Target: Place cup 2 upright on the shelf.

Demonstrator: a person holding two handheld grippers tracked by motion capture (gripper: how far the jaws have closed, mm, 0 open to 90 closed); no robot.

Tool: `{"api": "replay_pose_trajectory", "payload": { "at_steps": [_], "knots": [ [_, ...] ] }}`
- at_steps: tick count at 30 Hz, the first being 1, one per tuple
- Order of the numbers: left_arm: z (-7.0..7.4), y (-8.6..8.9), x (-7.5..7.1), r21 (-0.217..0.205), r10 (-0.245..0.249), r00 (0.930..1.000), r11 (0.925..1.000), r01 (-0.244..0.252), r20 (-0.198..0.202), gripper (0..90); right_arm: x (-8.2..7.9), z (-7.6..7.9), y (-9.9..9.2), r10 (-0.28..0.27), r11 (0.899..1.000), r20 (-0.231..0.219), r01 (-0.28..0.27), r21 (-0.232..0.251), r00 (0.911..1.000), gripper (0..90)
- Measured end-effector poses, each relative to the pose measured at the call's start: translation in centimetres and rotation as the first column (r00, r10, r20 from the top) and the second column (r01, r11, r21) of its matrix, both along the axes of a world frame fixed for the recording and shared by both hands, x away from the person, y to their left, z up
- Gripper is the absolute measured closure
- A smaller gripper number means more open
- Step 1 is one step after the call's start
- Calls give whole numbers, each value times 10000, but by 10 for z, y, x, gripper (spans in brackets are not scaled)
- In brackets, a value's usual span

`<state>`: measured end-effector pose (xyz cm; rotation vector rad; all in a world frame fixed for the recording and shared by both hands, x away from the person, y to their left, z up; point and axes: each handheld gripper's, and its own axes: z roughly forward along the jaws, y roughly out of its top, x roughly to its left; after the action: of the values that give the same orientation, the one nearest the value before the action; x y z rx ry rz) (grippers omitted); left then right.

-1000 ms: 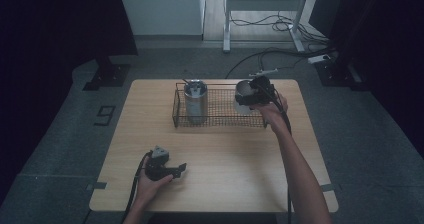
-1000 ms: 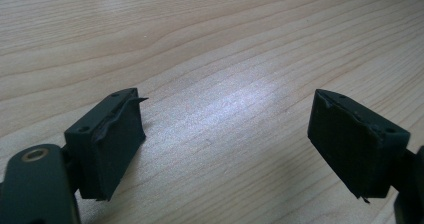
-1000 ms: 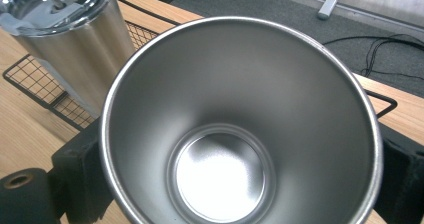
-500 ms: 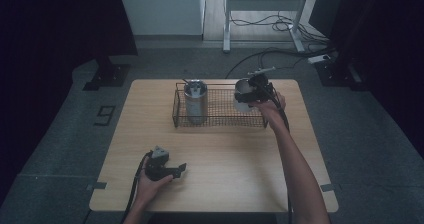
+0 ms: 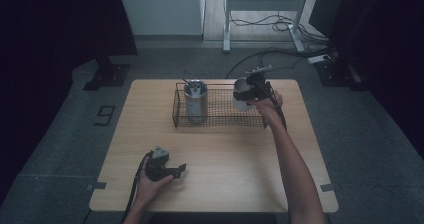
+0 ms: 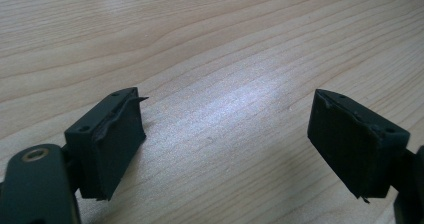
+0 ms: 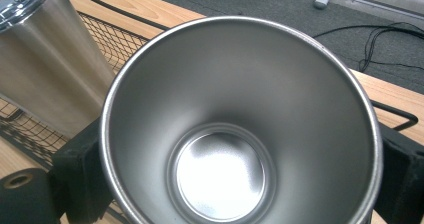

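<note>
Right hand-held gripper is clamped on the open steel cup, one pad on each side of the wall just under the rim; its own camera looks straight down the bore to the cup's base. So the cup's long axis runs roughly along the jaws, mouth toward the hand, base away. Cup sits at the right end of the wire basket; can't tell from above whether the base is on the mesh or just over it. Lidded steel tumbler stands upright at the basket's left end, and in the right gripper view it is off to the left of the cup, near but apart. Likely next step is setting the cup in the free right half, so the key relation is base-to-mesh below and clearance to the tumbler. Left hand-held gripper rests on the surface at the near edge, well apart from the basket, jaws apart with only bare wood between them. Right hand is much nearer.
</note>
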<state>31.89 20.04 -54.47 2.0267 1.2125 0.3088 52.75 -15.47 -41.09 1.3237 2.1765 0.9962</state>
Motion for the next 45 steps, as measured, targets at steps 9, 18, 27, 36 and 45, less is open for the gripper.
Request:
{"api": "replay_pose_trajectory", "payload": {
  "at_steps": [9,18,27,36,45],
  "knots": [
    [-1,-2,-1,72,-39,9999,10000,38,104,145,10,-1,5,6,10000,-10,-6,-56,10000,68],
    [0,-2,-1,45,-51,10000,10000,51,64,145,16,-6,11,12,9999,-81,-13,-152,10000,68],
    [0,-1,-1,65,-52,10000,10000,52,60,145,20,-20,17,-1,9997,-338,-8,-264,9994,68],
    [0,-1,-1,66,-57,10000,10000,57,68,145,24,-35,17,-83,9990,-577,58,-435,9983,68],
    [0,-2,-1,65,-54,10000,10000,53,73,145,26,-47,17,-128,9983,-733,85,-584,9972,68]
  ]
}}
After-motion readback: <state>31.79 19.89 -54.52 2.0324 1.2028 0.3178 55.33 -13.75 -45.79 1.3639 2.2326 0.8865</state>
